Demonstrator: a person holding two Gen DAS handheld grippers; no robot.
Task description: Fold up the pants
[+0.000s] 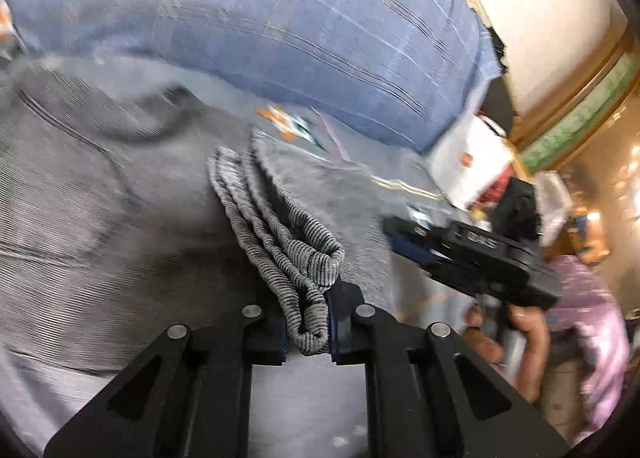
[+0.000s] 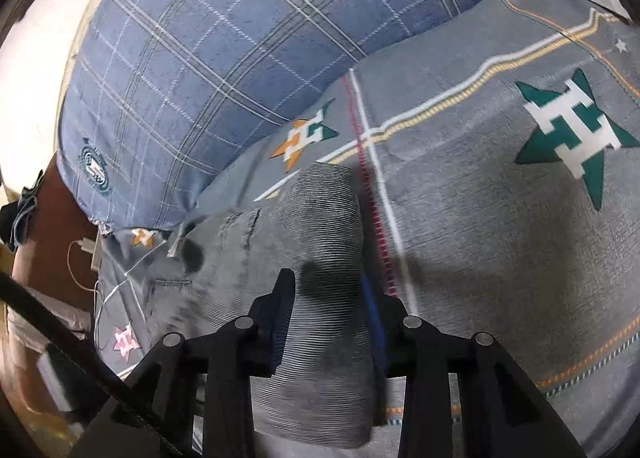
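Pinching a bunched, ribbed cuff of the grey pants, the left gripper has its fingers closed tightly on the folded layers. Beyond it, the rest of the pants spreads flat over the bed sheet, a grey sheet printed with stars. In the right wrist view, the right gripper straddles a strip of the same grey fabric, its fingers partly apart with the cloth running between them; whether they press on it cannot be told. The left wrist view shows that gripper from the side, held in a person's hand. Farther back lies a blue plaid pillow, resting against the sheet's far edge.
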